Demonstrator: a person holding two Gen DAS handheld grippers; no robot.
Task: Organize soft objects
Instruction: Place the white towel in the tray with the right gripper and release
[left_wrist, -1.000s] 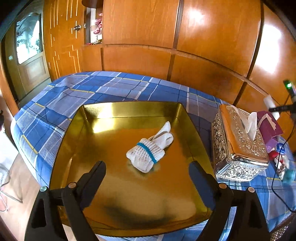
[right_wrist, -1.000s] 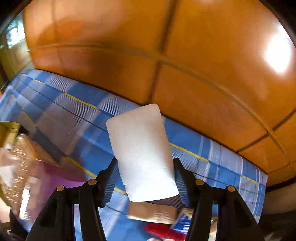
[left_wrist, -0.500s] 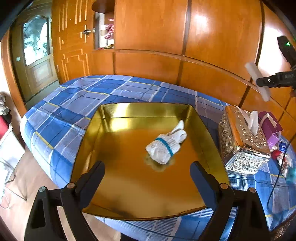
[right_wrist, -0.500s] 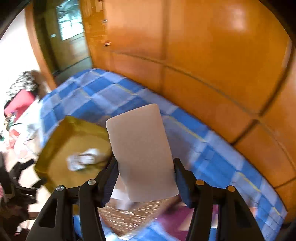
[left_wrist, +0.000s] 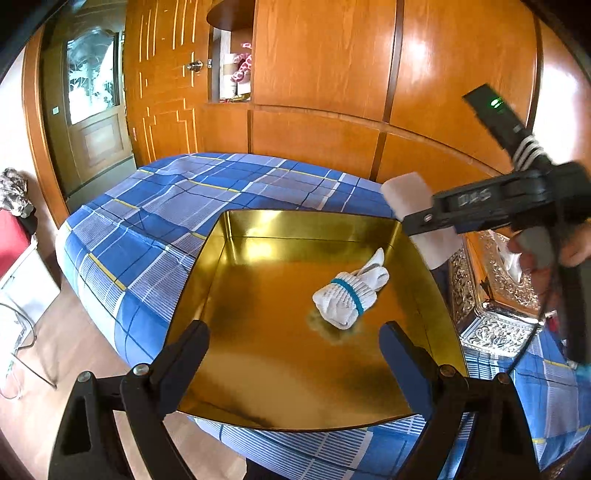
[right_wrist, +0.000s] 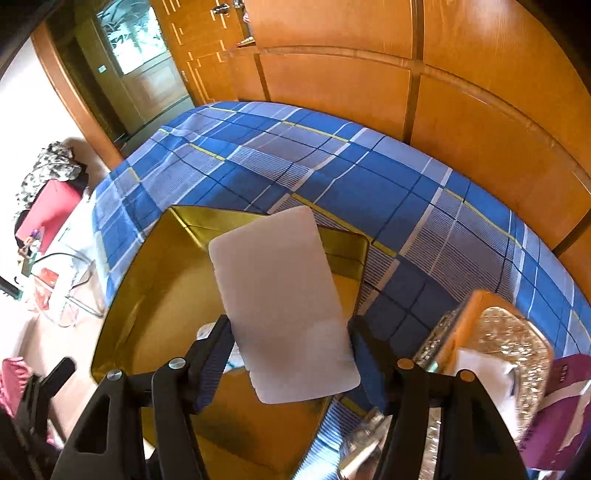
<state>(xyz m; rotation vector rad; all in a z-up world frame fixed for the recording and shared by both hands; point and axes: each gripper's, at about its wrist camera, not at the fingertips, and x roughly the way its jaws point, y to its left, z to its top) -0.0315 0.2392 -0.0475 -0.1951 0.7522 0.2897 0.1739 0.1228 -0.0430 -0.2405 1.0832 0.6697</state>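
A wood-panelled room with a blue checked cloth (left_wrist: 147, 229) over a table. From the left camera: a gold tray (left_wrist: 280, 369) holds a rolled white sock (left_wrist: 349, 295); the left gripper (left_wrist: 293, 363) hangs spread and empty above it, while the right gripper (left_wrist: 424, 218) carries a white sponge (left_wrist: 404, 190). From the right camera: the sponge (right_wrist: 284, 306) is clamped between its fingers, hiding most of the sock; a silver tissue box (right_wrist: 498, 343) sits beside the tray.

White sock bundle (left_wrist: 350, 297) in gold tray (left_wrist: 221, 280), left tongs (left_wrist: 293, 354) agape, right tongs (left_wrist: 424, 221) clasping white sponge (left_wrist: 404, 189).
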